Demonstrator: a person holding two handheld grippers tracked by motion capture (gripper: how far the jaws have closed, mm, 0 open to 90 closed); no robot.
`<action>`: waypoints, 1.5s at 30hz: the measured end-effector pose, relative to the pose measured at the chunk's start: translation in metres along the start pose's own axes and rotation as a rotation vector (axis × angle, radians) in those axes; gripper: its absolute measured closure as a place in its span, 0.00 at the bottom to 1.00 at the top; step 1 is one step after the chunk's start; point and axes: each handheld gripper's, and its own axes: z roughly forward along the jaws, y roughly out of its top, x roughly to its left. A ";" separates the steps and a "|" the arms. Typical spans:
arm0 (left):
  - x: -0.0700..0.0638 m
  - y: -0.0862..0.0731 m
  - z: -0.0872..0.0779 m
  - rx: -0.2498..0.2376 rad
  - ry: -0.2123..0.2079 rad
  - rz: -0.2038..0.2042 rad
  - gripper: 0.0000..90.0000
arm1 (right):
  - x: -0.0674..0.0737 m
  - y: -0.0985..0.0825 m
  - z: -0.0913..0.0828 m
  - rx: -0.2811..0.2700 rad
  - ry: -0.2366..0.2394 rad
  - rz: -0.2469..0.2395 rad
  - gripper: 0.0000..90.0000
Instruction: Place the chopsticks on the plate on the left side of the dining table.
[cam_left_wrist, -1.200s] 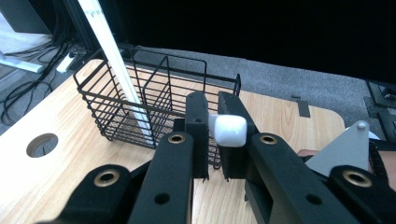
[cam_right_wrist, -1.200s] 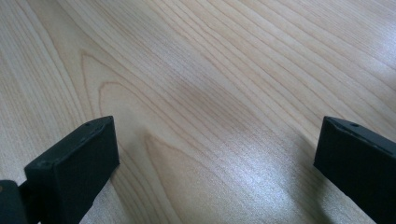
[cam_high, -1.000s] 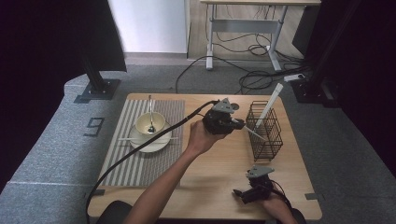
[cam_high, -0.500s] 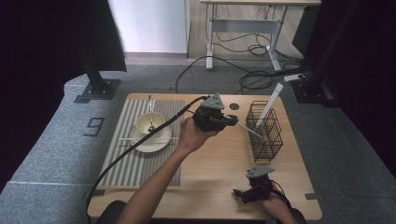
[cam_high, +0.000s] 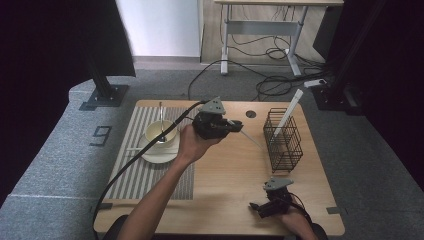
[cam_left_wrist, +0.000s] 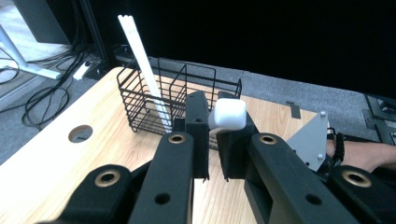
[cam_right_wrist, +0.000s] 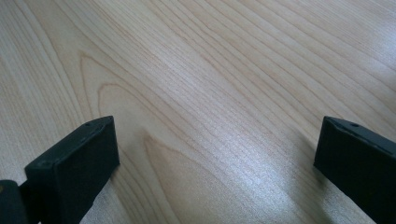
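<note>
Wood table (cam_high: 220, 190) lying open mid-top | left gripper (cam_high: 235, 125) clamping a white stick (cam_high: 250, 138), hanging between bowl (cam_high: 161, 133) and basket (cam_high: 283, 141) | right gripper (cam_high: 260, 207) sitting wide by near edge, holding nothing

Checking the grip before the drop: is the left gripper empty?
No, the left gripper is shut on a white chopstick.

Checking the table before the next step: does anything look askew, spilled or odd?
Nothing is spilled or damaged. The left gripper holds a thin white stick with a blocky end level above the wooden table. One long white stick leans tilted out of the black wire basket, as expected.
</note>
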 end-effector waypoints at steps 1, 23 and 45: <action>0.000 -0.001 -0.002 0.000 0.002 0.000 0.93 | 0.000 0.000 0.000 0.000 0.000 0.000 0.00; 0.003 -0.043 -0.032 0.021 -0.002 -0.051 0.93 | -0.003 0.002 0.000 0.001 0.015 -0.006 0.00; -0.001 -0.086 -0.040 0.010 -0.044 -0.093 0.93 | -0.003 0.030 0.008 -0.023 0.068 -0.057 0.03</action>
